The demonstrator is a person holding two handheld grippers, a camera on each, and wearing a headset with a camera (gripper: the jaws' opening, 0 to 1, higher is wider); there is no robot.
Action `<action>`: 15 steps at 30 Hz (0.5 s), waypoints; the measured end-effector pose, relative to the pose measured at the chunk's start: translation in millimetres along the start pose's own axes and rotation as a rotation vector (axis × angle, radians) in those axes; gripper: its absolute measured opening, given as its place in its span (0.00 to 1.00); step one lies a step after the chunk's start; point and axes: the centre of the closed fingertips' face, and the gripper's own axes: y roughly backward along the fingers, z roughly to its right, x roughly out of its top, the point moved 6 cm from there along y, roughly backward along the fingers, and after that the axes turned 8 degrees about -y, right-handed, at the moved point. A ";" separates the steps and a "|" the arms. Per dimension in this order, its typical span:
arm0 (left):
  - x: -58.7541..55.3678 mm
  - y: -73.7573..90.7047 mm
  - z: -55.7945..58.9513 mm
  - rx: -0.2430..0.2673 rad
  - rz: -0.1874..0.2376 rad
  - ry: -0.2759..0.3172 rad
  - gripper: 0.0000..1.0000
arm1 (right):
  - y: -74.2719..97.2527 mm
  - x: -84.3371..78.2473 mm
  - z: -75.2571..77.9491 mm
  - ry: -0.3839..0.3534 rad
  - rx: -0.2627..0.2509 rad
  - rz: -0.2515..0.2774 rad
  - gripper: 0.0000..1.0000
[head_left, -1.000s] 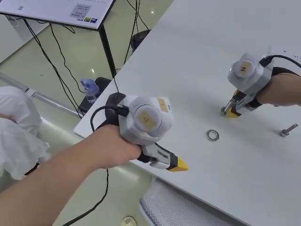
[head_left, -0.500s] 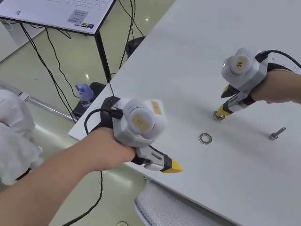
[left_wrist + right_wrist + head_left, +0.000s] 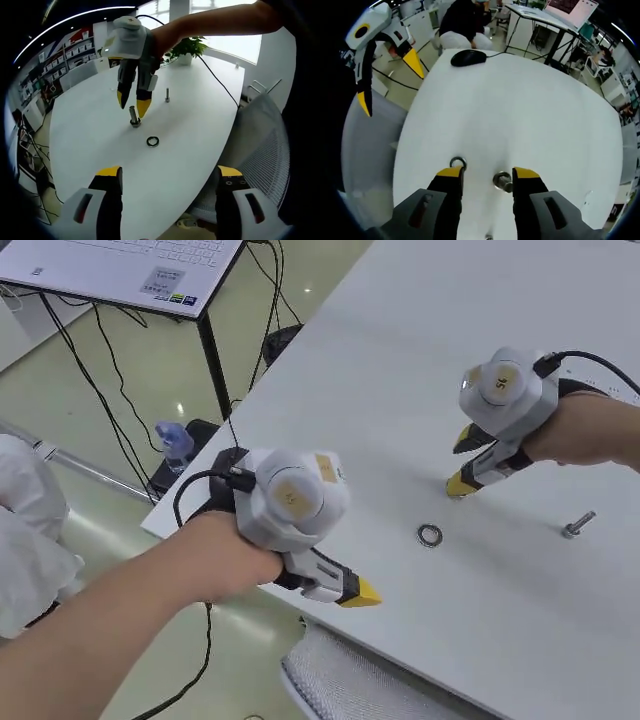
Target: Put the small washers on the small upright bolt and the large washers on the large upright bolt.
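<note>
Washer [image 3: 430, 535], flat steel ring, near stubby upright bolt [image 3: 503, 181] between parted right gripper [image 3: 487, 173] jaws; left gripper [image 3: 169, 171] jaws wide, empty.

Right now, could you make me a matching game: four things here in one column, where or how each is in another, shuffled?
1. large bolt
2. washer
3. small bolt
4. left gripper

A. lying flat on the table, untouched
B. open, by the table's edge
C. between the right gripper's open jaws
D. standing alone, clear of both grippers

Pairs: 1-C, 2-A, 3-D, 4-B
</note>
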 end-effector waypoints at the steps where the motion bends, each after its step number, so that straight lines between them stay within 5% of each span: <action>1: 0.3 0.0 0.1 0.000 0.001 0.000 0.76 | 0.2 0.2 -1.7 0.004 0.002 -0.001 0.40; 15: 1.6 -0.6 3.1 -0.001 0.022 0.013 0.84 | -1.7 -8.9 -36.1 0.019 0.053 0.012 0.43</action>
